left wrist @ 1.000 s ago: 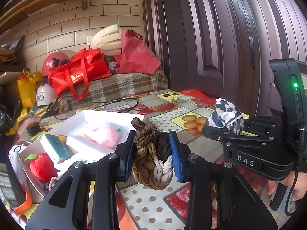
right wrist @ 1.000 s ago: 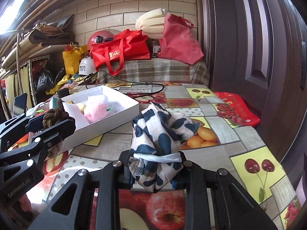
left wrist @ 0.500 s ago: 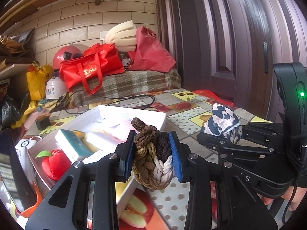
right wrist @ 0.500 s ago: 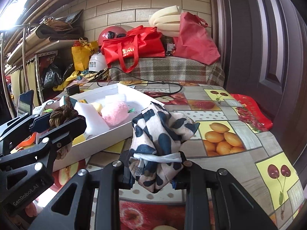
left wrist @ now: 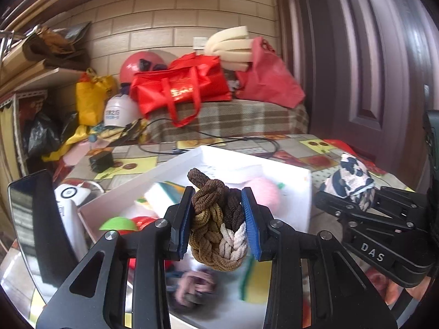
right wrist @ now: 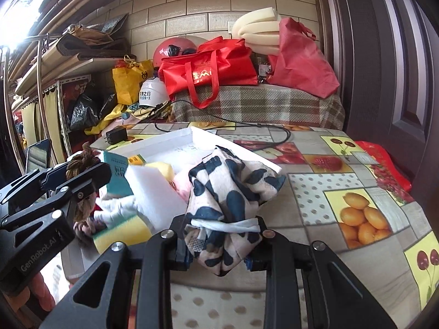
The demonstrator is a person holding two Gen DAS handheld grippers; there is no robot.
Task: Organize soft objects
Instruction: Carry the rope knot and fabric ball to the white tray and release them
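Note:
My left gripper (left wrist: 218, 226) is shut on a braided brown and cream rope knot (left wrist: 216, 235) and holds it above the near end of the white box (left wrist: 304, 192). It also shows at the left of the right wrist view (right wrist: 79, 170). My right gripper (right wrist: 216, 246) is shut on a bundled cloth with dark blue patches (right wrist: 227, 197), just right of the box's near corner. That cloth shows in the left wrist view (left wrist: 349, 183). The box (right wrist: 236, 150) holds a pink plush (left wrist: 267, 192), white foam block (right wrist: 153, 192), a green book (right wrist: 118, 172) and a red apple toy (left wrist: 142, 220).
The table wears a fruit-print cloth (right wrist: 356, 211). A phone (left wrist: 30, 224) stands at the left. A black adapter (right wrist: 116, 134) and cable (right wrist: 260, 128) lie behind the box. Red bags (right wrist: 211, 68) and helmets (right wrist: 151, 94) sit on a plaid bench at the back.
Both grippers have moved left, toward the white box, each still holding its object. The left one now hangs over the box's contents; the right one is at its near corner.

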